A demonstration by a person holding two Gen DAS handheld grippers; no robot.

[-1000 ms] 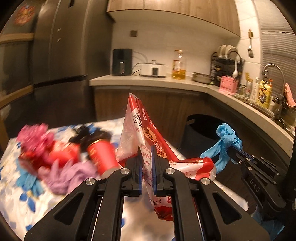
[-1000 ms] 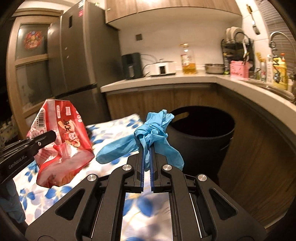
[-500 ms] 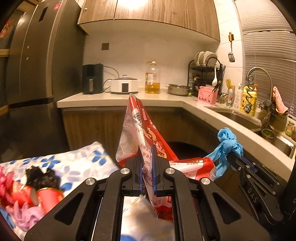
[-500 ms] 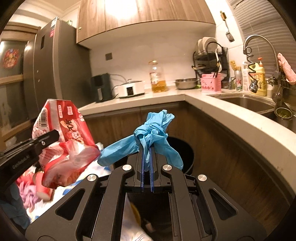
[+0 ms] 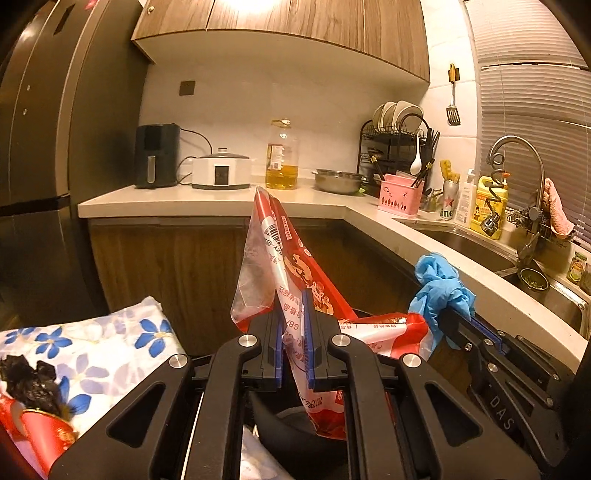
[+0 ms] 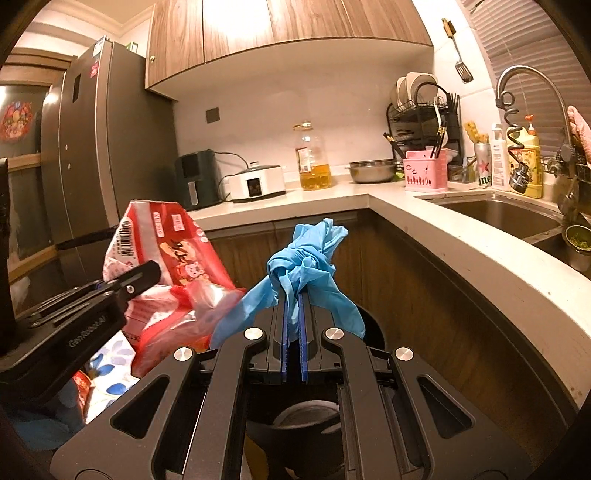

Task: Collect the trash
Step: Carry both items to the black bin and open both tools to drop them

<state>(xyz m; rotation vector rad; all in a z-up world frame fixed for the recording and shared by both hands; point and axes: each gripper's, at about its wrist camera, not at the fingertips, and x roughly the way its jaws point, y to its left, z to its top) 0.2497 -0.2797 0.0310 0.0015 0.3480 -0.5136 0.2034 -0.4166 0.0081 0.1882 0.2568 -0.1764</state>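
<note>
My left gripper [image 5: 294, 317] clamps the red wrapper [image 5: 295, 269] at frame centre; my right gripper [image 6: 293, 321] pinches the blue glove [image 6: 306, 266] — both over the black bin [image 6: 369, 325], low centre.

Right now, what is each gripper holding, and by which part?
The left gripper pinches the red snack bag across its middle. The right gripper clamps the bunched blue glove at its lower middle.

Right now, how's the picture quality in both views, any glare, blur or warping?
Left wrist view: sharp, warm light, glare on the cabinet, fisheye bends the counter. Right wrist view: also sharp, same glare, dark corners.
</note>
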